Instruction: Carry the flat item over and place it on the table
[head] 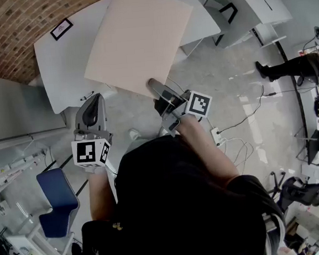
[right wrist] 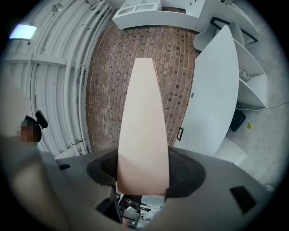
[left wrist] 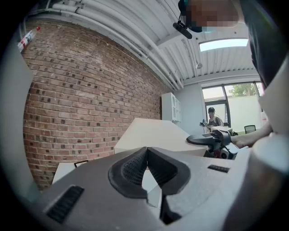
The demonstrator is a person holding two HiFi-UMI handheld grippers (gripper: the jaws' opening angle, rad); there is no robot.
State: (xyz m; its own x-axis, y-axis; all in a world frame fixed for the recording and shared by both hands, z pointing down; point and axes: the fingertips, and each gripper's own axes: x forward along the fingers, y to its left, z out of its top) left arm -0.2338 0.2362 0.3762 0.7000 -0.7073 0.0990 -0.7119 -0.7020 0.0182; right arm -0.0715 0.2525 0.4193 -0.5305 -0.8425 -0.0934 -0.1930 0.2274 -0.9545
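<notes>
The flat beige board (head: 140, 37) is clamped at its near edge between the jaws of your right gripper (head: 161, 92). The jaws stand well apart, with both pads pressed on it. From there the board runs straight ahead, above the white table (head: 60, 66). Your left gripper (left wrist: 147, 155), off to the board's side, has its jaws closed tip to tip, with nothing between them.

The head view looks steeply down onto the left gripper (head: 94, 102), right gripper (head: 156, 86), board (head: 140, 37) and table (head: 59, 61). Each gripper view sits close behind its own jaws, looking level at the brick wall (left wrist: 81, 90); all three share board, table and wall.
</notes>
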